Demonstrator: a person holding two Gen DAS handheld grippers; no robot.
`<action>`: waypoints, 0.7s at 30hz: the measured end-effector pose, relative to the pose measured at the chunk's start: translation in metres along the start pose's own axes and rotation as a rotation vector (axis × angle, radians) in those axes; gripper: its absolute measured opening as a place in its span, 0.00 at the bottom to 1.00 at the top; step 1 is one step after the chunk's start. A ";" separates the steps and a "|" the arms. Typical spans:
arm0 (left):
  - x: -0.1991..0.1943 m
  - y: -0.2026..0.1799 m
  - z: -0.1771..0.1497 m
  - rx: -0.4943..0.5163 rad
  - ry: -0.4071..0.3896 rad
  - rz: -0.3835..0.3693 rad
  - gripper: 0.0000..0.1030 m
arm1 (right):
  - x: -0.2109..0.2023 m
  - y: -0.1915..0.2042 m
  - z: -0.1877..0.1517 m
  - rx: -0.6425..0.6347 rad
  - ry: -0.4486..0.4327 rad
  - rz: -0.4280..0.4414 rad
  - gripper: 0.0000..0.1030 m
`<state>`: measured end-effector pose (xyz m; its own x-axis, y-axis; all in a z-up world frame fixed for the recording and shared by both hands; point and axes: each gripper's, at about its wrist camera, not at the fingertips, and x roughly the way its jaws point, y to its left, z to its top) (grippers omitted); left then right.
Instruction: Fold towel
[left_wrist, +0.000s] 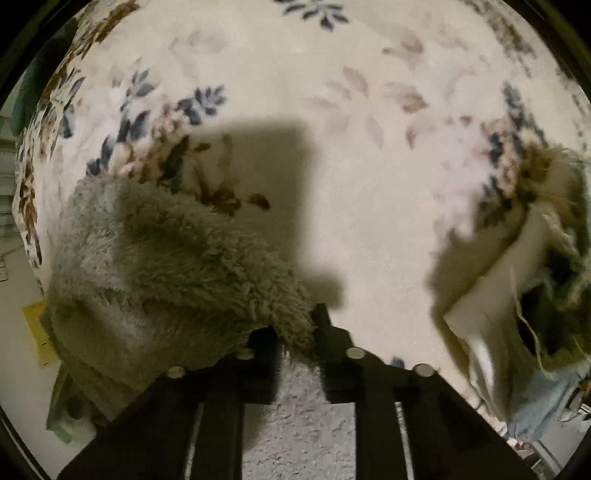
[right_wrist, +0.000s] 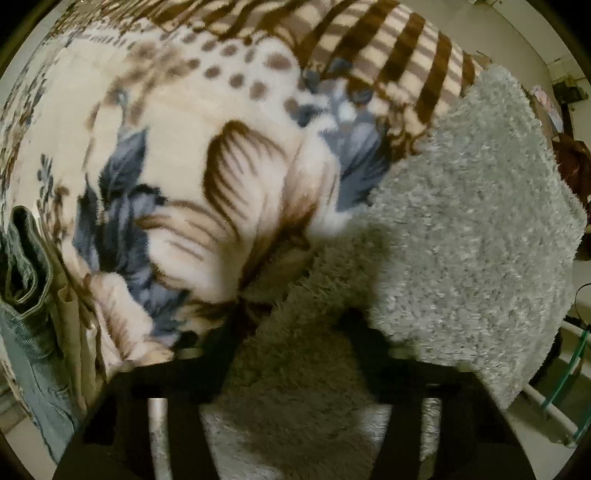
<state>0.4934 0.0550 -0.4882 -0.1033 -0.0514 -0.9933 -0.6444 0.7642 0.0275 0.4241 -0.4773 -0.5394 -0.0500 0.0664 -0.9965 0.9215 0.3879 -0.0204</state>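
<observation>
The towel (left_wrist: 159, 258) is grey and fluffy, bunched at the lower left on a floral blanket (left_wrist: 332, 166). My left gripper (left_wrist: 295, 338) is shut on a corner of it, with pile pinched between the black fingers. In the right wrist view the towel (right_wrist: 461, 221) spreads flat across the right half over the blanket (right_wrist: 184, 166). My right gripper (right_wrist: 299, 325) stands open, its fingers (right_wrist: 236, 332) wide apart, and a shaded part of the towel fills the gap between them. Whether the pads touch the pile is blurred.
A heap of beige cloth and blue denim (left_wrist: 524, 332) lies at the right of the bed. Denim (right_wrist: 26, 295) hangs at the left edge. A brown striped blanket (right_wrist: 388, 55) lies at the back. Floor and a yellow item (left_wrist: 35, 332) show past the bed's left edge.
</observation>
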 end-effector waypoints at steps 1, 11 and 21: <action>-0.007 0.002 -0.006 0.006 -0.012 -0.010 0.09 | -0.004 -0.002 -0.001 -0.007 -0.008 0.003 0.12; -0.097 0.062 -0.092 0.082 -0.133 -0.118 0.05 | -0.043 -0.027 -0.038 -0.083 -0.073 0.122 0.05; -0.100 0.167 -0.140 0.143 -0.188 -0.187 0.05 | -0.146 -0.168 -0.096 -0.180 -0.101 0.197 0.05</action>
<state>0.2901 0.0974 -0.3686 0.1583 -0.0901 -0.9833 -0.5247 0.8359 -0.1611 0.2391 -0.4640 -0.3825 0.1699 0.0682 -0.9831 0.8263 0.5338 0.1798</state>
